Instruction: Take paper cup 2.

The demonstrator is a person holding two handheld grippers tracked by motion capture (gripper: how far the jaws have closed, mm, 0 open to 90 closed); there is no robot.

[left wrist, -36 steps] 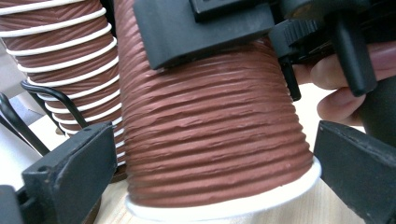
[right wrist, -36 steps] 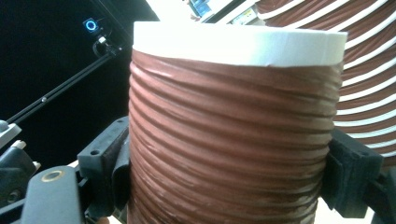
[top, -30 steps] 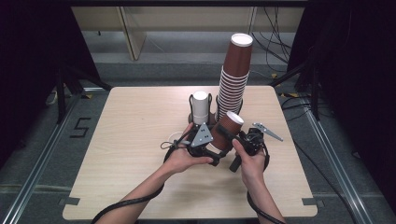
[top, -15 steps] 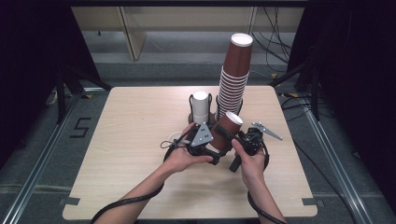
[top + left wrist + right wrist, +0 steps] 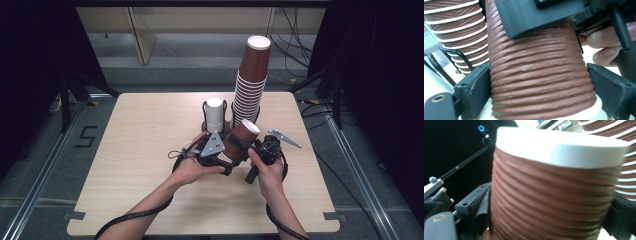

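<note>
High view — a pale wooden table [image 5: 125, 165] on a grey floor, dark curtains around. Above it, the left gripper [image 5: 226, 159] and right gripper [image 5: 248, 148] both clamp one tilted brown cup [image 5: 240, 139]; left jaws just closing, right opening.

The ribbed brown cup [image 5: 554, 192] is blurred and cut off below, its base hidden between both tongs.

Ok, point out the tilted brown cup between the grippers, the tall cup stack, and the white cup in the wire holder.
tilted brown ribbed cup [image 5: 241, 138], high view, on its ribbed side wall.
tall stack of brown cups [image 5: 251, 82], high view, mid-stack on the ribbed wall.
white cup [image 5: 215, 113], high view, on its side wall.
</note>
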